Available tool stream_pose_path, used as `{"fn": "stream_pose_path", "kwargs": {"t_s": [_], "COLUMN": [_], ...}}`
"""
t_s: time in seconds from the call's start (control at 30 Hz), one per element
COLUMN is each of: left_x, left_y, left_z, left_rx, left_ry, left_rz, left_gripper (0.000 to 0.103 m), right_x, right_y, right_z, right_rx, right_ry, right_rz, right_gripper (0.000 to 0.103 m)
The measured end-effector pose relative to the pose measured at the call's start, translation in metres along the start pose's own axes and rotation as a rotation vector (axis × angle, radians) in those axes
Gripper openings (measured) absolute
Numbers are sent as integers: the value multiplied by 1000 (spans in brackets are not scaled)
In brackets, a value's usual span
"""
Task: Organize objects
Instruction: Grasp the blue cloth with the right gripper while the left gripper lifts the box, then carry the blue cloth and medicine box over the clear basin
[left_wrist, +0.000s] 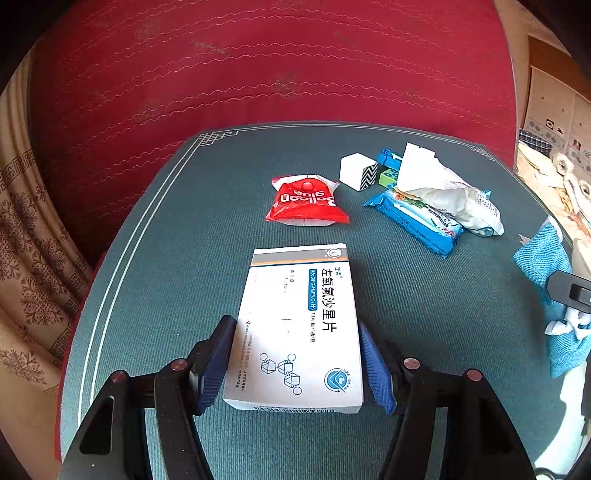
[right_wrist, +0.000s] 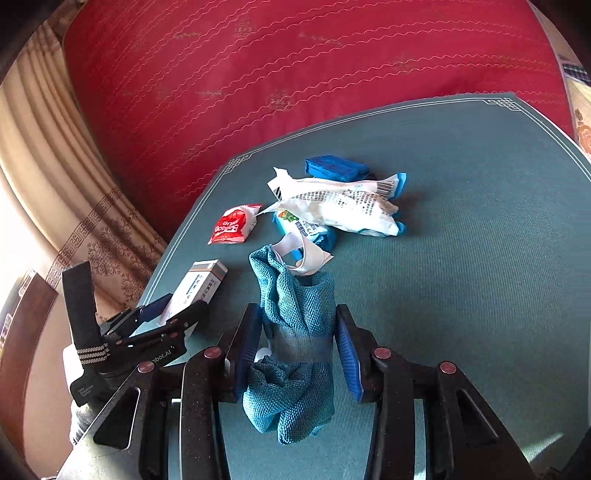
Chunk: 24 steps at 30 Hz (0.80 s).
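My left gripper (left_wrist: 295, 365) has its blue pads at both long sides of a white medicine box (left_wrist: 299, 325) on the green mat (left_wrist: 184, 258); it shows from the side in the right wrist view (right_wrist: 199, 288). My right gripper (right_wrist: 295, 354) is shut on a crumpled teal cloth (right_wrist: 295, 325), seen at the right edge of the left wrist view (left_wrist: 546, 291). A red "Balloon glue" packet (left_wrist: 304, 201) lies beyond the box.
A pile at the back right holds a blue snack wrapper (left_wrist: 417, 218), a white crumpled bag (left_wrist: 443, 188), a white block with zigzag side (left_wrist: 356, 171) and a green block (left_wrist: 388, 177). A red quilted cushion (left_wrist: 277, 66) lies beyond the mat. A blue packet (right_wrist: 334, 168) lies behind the pile.
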<state>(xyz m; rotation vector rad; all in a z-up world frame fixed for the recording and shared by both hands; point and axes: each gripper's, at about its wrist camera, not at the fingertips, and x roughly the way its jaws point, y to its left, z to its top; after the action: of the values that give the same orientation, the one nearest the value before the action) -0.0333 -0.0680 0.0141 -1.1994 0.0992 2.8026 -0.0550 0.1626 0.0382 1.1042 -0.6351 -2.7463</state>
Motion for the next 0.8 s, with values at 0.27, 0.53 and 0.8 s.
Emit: {"fn": "stream_pose_path", "kwargs": {"t_s": [0.27, 0.53, 0.8], "left_x": [-10, -14, -21], "left_y": [-18, -42, -70], "left_z": [-1, 1, 3], "left_rx": [17, 43, 78], "left_ry": [-15, -11, -19], "left_rz": [-36, -64, -92], "left_gripper": [68, 68, 68], "right_x": [-37, -79, -130], "right_y": [-37, -86, -131], "right_z": [-2, -5, -9], "right_rx": [68, 150, 227], "right_ry": [-65, -139, -239], "right_rz": [-79, -177, -288], "right_gripper": [41, 41, 41]}}
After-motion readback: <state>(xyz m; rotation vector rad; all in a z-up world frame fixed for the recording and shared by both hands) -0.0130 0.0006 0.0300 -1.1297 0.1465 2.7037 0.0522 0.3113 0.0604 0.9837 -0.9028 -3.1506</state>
